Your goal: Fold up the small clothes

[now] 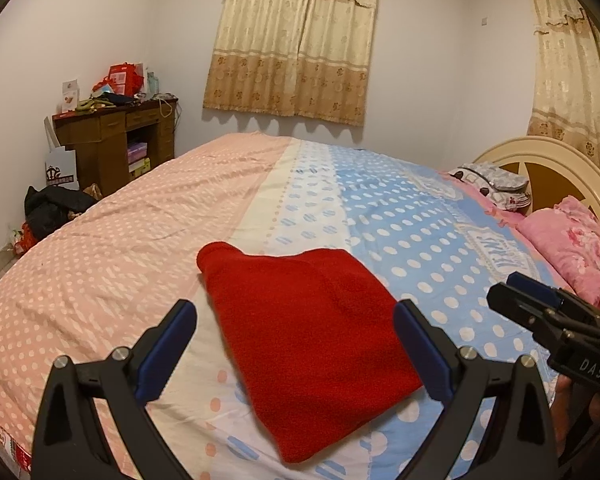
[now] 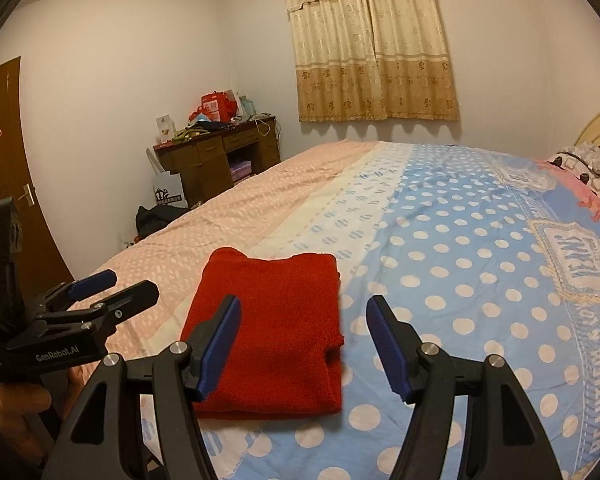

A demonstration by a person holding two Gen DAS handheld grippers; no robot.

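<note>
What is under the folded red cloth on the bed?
The red cloth lies flat on the dotted bedcover, across its white and blue stripes. Whatever is directly beneath the cloth is covered, and its inner folded layers cannot be seen.

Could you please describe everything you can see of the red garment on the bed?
The red garment looks like soft, fuzzy knit or fleece, plain with no print. It lies folded into a compact, roughly rectangular stack, flat on the polka-dot bedspread, across its pale middle stripe. Nothing but the bedspread touches it; both grippers are open and clear of it.
</note>
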